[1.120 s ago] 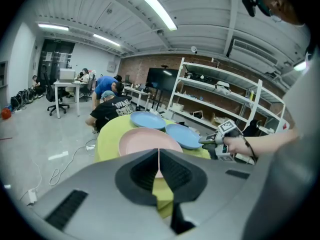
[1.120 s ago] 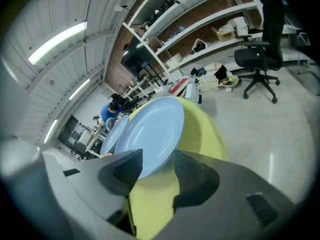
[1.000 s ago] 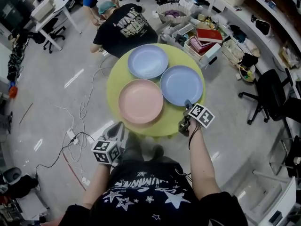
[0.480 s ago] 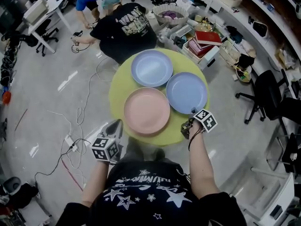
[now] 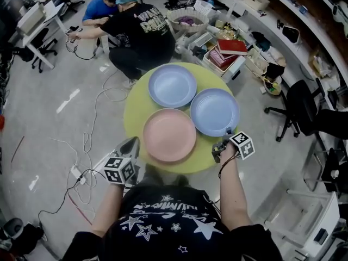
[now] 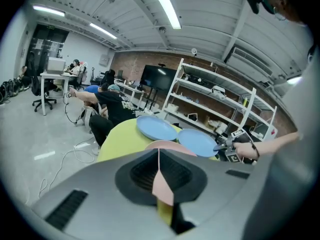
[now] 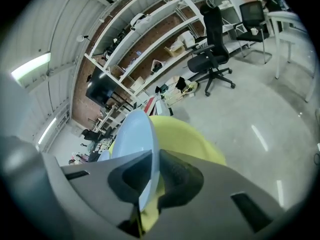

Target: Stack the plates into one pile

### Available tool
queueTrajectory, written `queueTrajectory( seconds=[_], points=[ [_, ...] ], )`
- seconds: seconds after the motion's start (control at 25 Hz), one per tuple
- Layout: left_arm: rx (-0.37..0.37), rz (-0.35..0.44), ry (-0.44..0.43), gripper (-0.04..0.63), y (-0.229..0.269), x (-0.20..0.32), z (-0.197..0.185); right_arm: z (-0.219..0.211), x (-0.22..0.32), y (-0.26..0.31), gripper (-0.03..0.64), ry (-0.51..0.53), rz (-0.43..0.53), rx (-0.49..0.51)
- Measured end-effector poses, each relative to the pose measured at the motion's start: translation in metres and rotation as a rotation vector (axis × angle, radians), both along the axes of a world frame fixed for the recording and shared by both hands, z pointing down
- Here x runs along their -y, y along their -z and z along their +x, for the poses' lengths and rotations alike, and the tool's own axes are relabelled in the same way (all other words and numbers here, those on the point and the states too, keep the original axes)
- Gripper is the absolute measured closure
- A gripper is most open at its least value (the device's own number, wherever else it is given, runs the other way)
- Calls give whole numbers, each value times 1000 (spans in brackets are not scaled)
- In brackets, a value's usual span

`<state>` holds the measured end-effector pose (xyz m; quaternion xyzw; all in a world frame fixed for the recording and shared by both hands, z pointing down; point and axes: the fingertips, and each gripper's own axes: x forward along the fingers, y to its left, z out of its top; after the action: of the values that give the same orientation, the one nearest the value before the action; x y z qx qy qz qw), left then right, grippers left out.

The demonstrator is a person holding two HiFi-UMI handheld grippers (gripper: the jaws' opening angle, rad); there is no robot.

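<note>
The left gripper [image 5: 130,144] hangs at the near left edge of the round yellow table [image 5: 133,110], its jaws together with nothing between them, just beside the pink plate [image 5: 169,135] but not touching it. Behind the pink plate lies a pale blue plate [image 5: 172,86]. To the right lies the blue plate [image 5: 215,112], flat on the table, and the right gripper [image 5: 225,136] is clamped on its near rim.

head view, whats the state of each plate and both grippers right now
far blue plate, flat on the table, free, unstacked
pink plate, flat on the table, free, unstacked
right blue plate, unstacked, near rim clamped by right gripper
right gripper, fingers shut on right blue plate
left gripper, fingers together, empty
</note>
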<state>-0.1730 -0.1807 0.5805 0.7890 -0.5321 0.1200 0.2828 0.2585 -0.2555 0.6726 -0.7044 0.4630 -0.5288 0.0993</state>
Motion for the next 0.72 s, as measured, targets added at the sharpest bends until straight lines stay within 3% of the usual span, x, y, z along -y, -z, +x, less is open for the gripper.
queueTrajectory(
  seconds=[0.24,0.52,0.72],
  points=[
    [-13,3,-41,575,-1,9,5,-6,-5,27,583,38,84,26],
    [-43,2,-85,575,-4,20,15,-65,-14,40,584,331,84,5],
    [-49,-19,-117,575,-11,24,10,-98,-24,31,583,447,31,-15]
  ],
)
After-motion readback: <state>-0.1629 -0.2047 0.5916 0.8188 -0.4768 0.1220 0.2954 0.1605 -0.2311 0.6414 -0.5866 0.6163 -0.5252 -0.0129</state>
